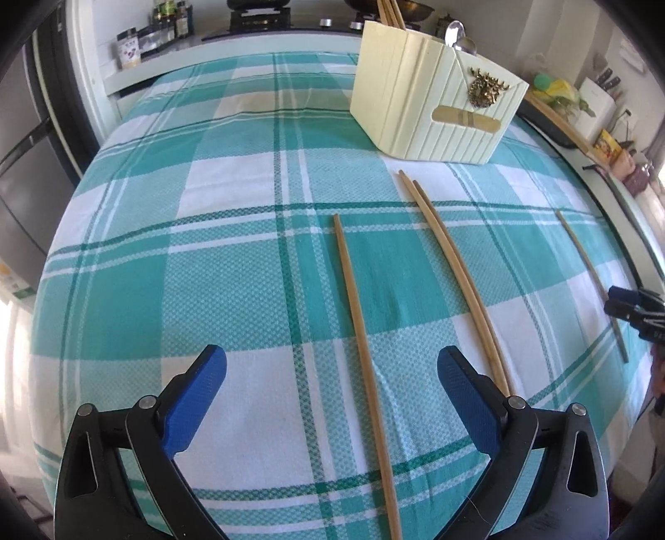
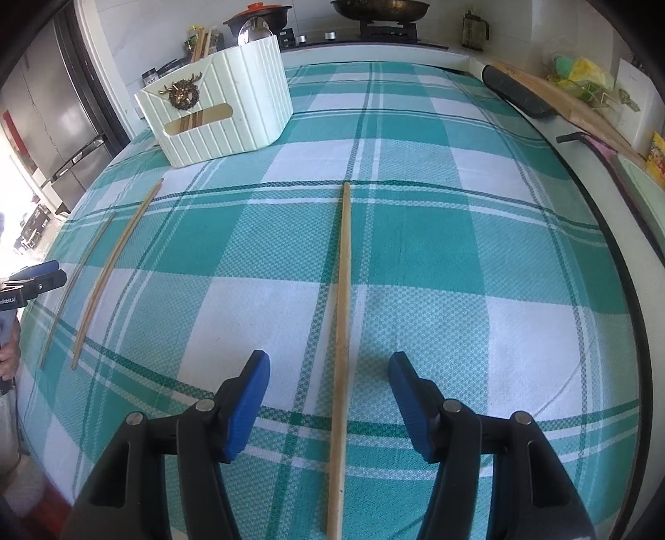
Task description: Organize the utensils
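Note:
Several wooden chopsticks lie on a teal-and-white checked cloth [image 1: 232, 290]. In the left wrist view one chopstick [image 1: 353, 299] runs between the blue fingers of my left gripper [image 1: 332, 361], which hovers open over it. A pair of chopsticks [image 1: 449, 266] lies just to its right. Another chopstick [image 2: 344, 270] passes between the pads of my right gripper [image 2: 328, 365], also open and not pressing on it. A cream ribbed holder [image 1: 436, 104] [image 2: 216, 112] stands at the far side with chopsticks and spoons in it.
Behind the table a stove [image 2: 382, 29] carries pans, with spice jars [image 1: 166, 25] and a fridge [image 2: 54, 116] to the left. A wooden board [image 2: 582, 112] and a black item [image 2: 515, 93] lie along the right edge. A hand [image 2: 8, 353] holds the left gripper [image 2: 41, 276].

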`<act>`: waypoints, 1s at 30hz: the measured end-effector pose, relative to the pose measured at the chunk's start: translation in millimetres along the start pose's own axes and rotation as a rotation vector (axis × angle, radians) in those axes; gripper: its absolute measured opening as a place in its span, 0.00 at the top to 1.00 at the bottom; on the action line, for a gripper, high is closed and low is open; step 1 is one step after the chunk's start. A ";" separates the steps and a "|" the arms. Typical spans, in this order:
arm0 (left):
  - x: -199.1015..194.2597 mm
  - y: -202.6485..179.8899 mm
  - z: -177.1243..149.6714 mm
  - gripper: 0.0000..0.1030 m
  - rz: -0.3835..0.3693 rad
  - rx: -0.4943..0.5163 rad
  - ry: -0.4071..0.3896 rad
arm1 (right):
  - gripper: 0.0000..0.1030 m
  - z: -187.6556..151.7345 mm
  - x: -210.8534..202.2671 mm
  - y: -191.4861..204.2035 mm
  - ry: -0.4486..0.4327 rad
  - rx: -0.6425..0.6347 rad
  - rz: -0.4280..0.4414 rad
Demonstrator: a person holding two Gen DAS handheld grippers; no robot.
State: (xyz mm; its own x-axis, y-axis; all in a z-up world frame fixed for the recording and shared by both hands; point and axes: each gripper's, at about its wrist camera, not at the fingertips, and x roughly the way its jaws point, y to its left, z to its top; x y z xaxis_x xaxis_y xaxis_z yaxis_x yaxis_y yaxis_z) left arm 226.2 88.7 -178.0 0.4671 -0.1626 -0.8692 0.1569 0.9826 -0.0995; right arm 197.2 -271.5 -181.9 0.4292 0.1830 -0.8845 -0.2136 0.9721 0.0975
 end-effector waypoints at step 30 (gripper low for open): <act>-126.7 3.0 39.1 0.97 -0.110 -0.016 -0.352 | 0.94 83.0 -125.8 14.7 -0.384 0.030 0.195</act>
State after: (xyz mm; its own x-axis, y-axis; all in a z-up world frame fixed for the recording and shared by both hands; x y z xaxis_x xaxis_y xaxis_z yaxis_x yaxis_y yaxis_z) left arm 201.6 108.8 -49.2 0.7190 -0.2858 -0.6335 0.2103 0.9583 -0.1936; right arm 212.9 -268.0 -31.3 0.6798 0.3994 -0.6151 -0.2994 0.9168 0.2644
